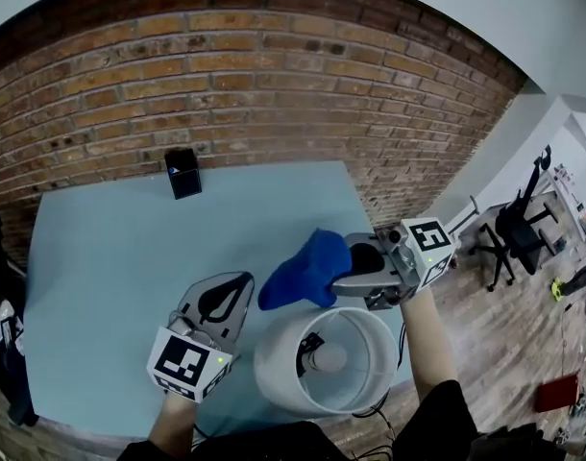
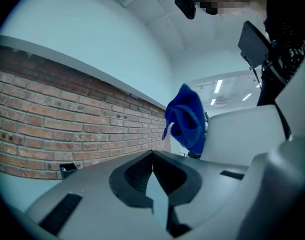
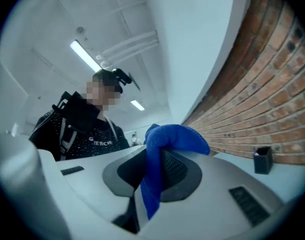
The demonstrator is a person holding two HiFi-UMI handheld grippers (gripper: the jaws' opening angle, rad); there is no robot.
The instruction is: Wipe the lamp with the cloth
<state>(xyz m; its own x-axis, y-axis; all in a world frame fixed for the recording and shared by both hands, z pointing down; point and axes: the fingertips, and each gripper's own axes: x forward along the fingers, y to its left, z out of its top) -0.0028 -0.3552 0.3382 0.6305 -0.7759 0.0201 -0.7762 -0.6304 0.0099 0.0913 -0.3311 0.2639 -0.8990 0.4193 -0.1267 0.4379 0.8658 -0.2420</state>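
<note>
While the left gripper (image 1: 233,286) hovers over the near part of the light-blue tabletop (image 1: 101,257), its fingers are pressed together with nothing between them, as the left gripper view makes plain. Just to its right, at the tabletop's near edge, stands the lamp (image 1: 274,363). Its white drum shade (image 1: 375,334) opens upward, and the bulb (image 1: 329,357) is visible inside. Over the shade's far rim hangs the blue cloth (image 1: 307,272), bunched and drooping toward the left; the head view does not settle whether it touches the shade. The right gripper (image 1: 355,265) holds it with fingers clamped on a fold. In the right gripper view the cloth (image 3: 165,144) bulges over the fingers' tips and trails down between them.

The cloth looks soft, light and limp, so it will probably fold over itself rather than push. A pinch on a thick fold, as here, should leave a loose pad to drag across a surface. The shade looks thin-walled and light, so a hard press is likely to dent it or tip the lamp. Light strokes along its outer wall seem right, and the empty left gripper could steady the rim on the opposite side.
</note>
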